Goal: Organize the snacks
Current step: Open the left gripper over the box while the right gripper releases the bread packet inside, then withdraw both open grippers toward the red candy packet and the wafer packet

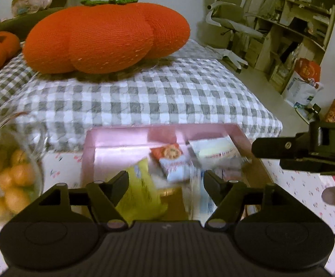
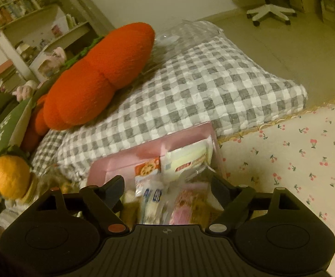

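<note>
A pink box [image 1: 121, 137] holds several snack packets: a yellow packet [image 1: 142, 191], a red and light-blue packet [image 1: 172, 161] and a white and pale-yellow packet [image 1: 215, 151]. My left gripper [image 1: 166, 180] is open and empty just above the box. My right gripper [image 2: 167, 184] is open and empty over the same pink box [image 2: 149, 152], above a blue-and-white packet [image 2: 152, 196], a pink packet [image 2: 183, 207] and the white packet [image 2: 188, 159]. The right gripper also shows in the left wrist view [image 1: 306, 152], at the right of the box.
A glass bowl of oranges [image 1: 15, 180] stands left of the box. A grey checked cushion [image 1: 144, 97] with a big orange pumpkin pillow [image 1: 107, 37] lies behind it. A cherry-print cloth [image 2: 294, 161] covers the table. An office chair [image 1: 227, 23] and shelves stand beyond.
</note>
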